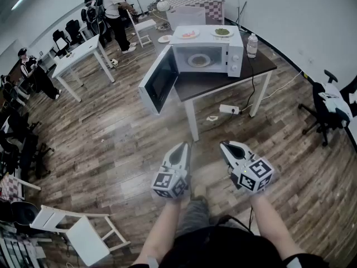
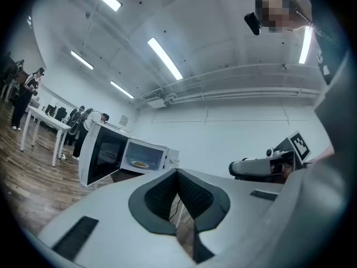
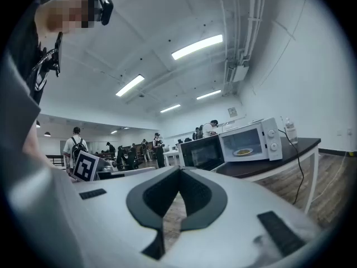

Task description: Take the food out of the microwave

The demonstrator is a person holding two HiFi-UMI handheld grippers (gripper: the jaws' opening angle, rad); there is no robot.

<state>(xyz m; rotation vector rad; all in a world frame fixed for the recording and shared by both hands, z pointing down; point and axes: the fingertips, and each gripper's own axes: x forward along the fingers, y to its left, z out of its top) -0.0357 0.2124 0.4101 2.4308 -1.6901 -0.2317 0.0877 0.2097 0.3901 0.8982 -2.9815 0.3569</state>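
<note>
A white microwave (image 1: 207,56) stands on a dark table (image 1: 262,60), its door (image 1: 159,82) swung open to the left. Inside lies a plate of food (image 1: 199,60). Both grippers are held level near the person's body, well short of the table. My left gripper (image 1: 183,146) is shut and empty, and so is my right gripper (image 1: 225,145). The left gripper view has its shut jaws (image 2: 177,172) below the microwave (image 2: 149,154) and the plate (image 2: 140,163). In the right gripper view the shut jaws (image 3: 179,170) sit left of the microwave (image 3: 252,141) and the plate (image 3: 244,152).
Two plates of food (image 1: 187,34) (image 1: 222,32) rest on top of the microwave, and a bottle (image 1: 252,45) stands beside it. A power strip (image 1: 229,109) lies on the wood floor under the table. An office chair (image 1: 323,110) is at right, white tables (image 1: 83,52) and people at the back left.
</note>
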